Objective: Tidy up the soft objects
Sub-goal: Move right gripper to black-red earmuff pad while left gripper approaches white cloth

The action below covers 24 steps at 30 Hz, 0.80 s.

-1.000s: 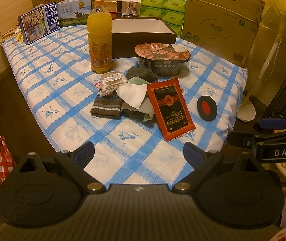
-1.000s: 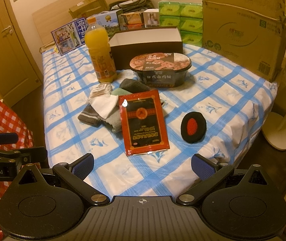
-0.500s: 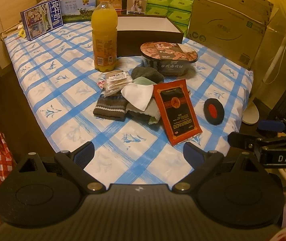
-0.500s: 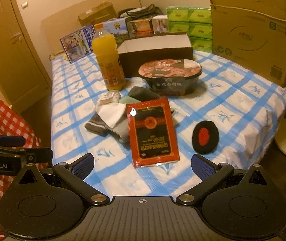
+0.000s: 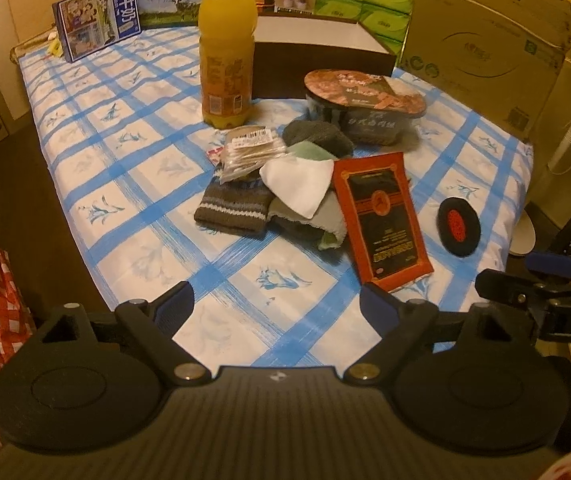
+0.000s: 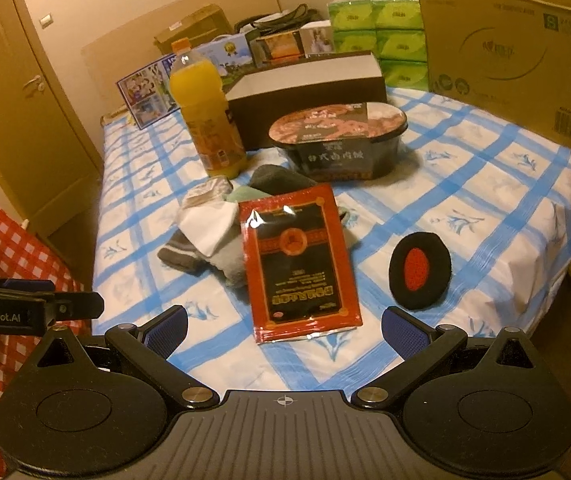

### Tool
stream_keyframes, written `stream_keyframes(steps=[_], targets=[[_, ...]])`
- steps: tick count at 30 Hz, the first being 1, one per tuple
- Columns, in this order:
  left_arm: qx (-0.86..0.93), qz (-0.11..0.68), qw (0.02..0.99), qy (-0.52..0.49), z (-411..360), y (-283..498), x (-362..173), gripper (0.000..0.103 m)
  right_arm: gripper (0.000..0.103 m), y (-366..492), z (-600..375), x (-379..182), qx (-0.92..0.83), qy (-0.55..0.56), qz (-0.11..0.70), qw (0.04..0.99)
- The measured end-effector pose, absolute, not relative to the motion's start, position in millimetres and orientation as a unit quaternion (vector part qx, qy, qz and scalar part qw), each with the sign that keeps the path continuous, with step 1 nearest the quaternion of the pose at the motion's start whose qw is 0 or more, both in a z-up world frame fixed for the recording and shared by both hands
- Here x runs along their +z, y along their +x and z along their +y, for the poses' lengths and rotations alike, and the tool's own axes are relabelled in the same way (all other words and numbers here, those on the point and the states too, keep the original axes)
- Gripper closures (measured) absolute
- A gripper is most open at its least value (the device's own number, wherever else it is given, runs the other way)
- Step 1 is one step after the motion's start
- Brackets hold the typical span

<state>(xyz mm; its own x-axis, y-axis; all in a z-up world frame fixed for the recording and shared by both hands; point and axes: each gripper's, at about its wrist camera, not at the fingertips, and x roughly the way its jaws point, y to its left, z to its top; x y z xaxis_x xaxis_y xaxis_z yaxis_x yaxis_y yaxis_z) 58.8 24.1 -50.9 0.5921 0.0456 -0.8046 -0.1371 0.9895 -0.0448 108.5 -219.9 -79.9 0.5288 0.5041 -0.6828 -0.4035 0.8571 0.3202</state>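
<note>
Socks (image 5: 273, 196) are lying heaped mid-table, red packet (image 5: 381, 216) leaning on them.
I'm hovering both grippers, left (image 5: 275, 306) and right (image 6: 285, 328), spread wide and empty over the near edge.

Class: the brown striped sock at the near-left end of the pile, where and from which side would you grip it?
Grip the brown striped sock at its free near-left cuff edge, coming in from the pile's open left side. Its far end lies under the clear packet and white cloth.

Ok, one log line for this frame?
phase: approach | left claw: open | right claw: open | sock pile: untouched | red packet: leaning on pile
</note>
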Motion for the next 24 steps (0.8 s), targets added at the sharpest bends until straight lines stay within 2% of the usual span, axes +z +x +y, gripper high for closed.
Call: stream_keyframes(steps=[18,19,22,24], targets=[[0.038,0.466,0.882,-0.061,23.1,104.0,-91.8,0.022,0.000,156.4,-234.2,-123.2,0.222,0.046,0.419,0.880],[0.036,0.467,0.881,-0.061,22.5,107.2,-93.8,0.022,0.002,159.0,-236.6,-125.9,0.215,0.040,0.415,0.883],[0.034,0.469,0.880,-0.059,21.1,116.9,-100.4,0.023,0.016,169.4,-240.6,-136.3,0.199,0.023,0.414,0.888],[0.034,0.469,0.881,-0.055,21.0,122.1,-103.8,0.024,0.018,178.0,-242.6,-145.0,0.188,0.015,0.416,0.889]])
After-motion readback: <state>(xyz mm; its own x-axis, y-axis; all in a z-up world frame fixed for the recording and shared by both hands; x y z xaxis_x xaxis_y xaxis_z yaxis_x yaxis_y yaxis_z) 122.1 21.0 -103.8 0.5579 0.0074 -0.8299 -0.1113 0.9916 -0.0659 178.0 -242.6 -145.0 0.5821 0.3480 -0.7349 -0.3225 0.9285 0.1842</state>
